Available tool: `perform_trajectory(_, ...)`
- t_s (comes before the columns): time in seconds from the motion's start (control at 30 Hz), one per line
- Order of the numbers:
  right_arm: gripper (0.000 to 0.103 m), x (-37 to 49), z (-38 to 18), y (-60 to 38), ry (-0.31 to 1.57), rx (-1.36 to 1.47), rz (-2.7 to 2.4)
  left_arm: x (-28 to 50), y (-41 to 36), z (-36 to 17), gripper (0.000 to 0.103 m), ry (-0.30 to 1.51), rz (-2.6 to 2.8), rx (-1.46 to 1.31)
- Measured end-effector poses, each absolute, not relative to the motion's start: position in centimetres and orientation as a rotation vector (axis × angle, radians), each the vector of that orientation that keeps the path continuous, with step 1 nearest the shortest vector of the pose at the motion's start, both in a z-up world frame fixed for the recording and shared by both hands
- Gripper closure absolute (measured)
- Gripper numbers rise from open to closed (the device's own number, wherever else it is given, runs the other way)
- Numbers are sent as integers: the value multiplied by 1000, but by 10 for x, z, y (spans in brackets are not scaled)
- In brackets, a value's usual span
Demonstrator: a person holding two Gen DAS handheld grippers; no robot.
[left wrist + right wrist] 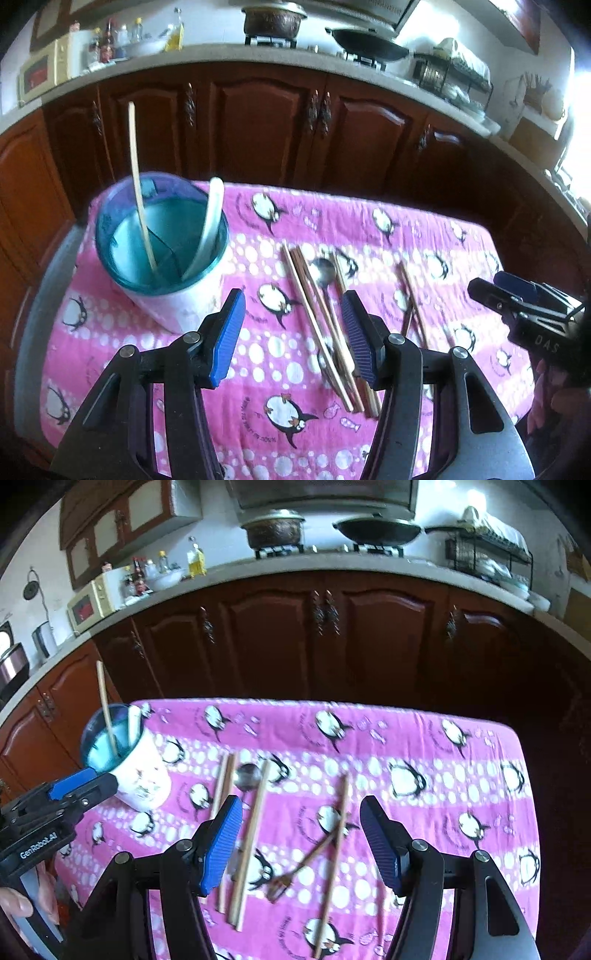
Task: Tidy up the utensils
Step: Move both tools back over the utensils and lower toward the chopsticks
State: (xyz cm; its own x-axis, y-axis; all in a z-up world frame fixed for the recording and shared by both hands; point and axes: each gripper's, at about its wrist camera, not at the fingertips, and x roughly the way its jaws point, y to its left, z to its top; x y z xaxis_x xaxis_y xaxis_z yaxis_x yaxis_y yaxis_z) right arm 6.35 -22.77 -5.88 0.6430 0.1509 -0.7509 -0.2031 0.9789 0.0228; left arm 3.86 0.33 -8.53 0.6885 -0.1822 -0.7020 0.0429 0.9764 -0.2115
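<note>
A white cup with a blue inside point(159, 240) point(140, 775) stands at the left of the pink penguin cloth point(388, 229) point(424, 746). It holds one pale chopstick point(137, 177) and a white spoon point(212, 218). Several wooden chopsticks point(317, 325) point(251, 834) and a metal spoon point(325, 273) point(247, 775) lie side by side mid-cloth. Further right lie a small fork point(295, 864) and another chopstick point(336, 849). My left gripper point(291, 332) hangs open over the chopstick bundle, holding nothing. My right gripper point(301, 842) is open above the fork and chopstick, also holding nothing.
Dark wooden cabinets point(332, 627) run behind the table under a counter with a pot point(275, 528), a wok point(380, 528), bottles point(195, 559) and a dish rack point(487, 554). The cloth's far edge drops off toward the cabinets. A hand point(14, 904) grips the left tool.
</note>
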Motion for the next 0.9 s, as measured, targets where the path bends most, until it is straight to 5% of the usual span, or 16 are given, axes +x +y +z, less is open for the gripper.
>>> perform_trajectory(0.13, 33, 70, -78, -242, 905, -47, 183, 42, 1, -102, 49, 842, -131, -193)
perform_trajectory(0.4, 32, 85, -122, -270, 1007, 11, 131, 53, -5, -129, 24, 921, -167, -222)
perform_trajectory(0.9, 28, 112, -147, -276, 1062, 78, 158, 73, -15, -158, 24, 996, -147, -218)
